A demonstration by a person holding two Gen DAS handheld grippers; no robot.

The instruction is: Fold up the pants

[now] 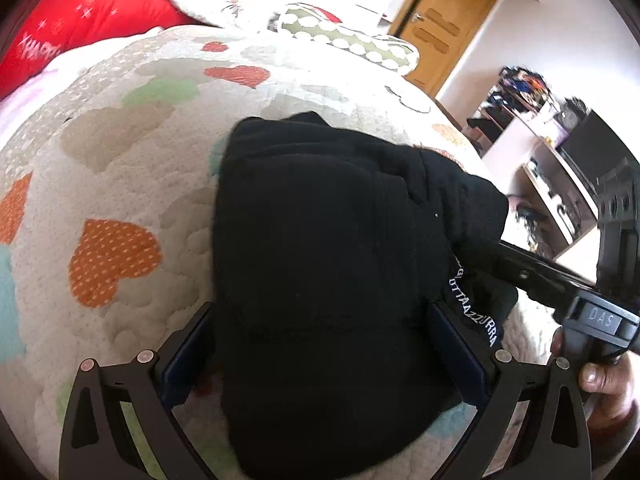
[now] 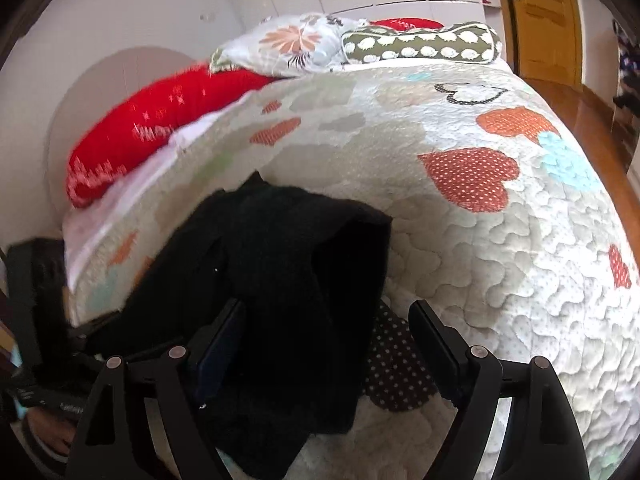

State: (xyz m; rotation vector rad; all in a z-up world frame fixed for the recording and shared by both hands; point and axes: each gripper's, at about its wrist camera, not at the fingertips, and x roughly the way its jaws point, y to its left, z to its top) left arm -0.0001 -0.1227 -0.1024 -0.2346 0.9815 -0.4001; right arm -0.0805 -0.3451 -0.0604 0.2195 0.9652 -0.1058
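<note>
Item: black pants (image 1: 328, 264), folded bundle, lay on heart-print quilt (image 1: 120, 168) | Left gripper (image 1: 320, 360): jaws spread wide, straddling the bundle's 6 o'clock end | Right gripper (image 2: 328, 356): jaws spread, nothing pinched, bundle at 11 o'clock | Red pillow (image 2: 160, 120): 10 o'clock.

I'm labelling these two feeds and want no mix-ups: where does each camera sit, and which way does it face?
Left wrist: on the left gripper, looking down at the black pants; the right gripper and a hand show.
Right wrist: on the right gripper, facing the pants' edge and quilt.
Shared: pants, quilt, red pillow, wooden door.
</note>
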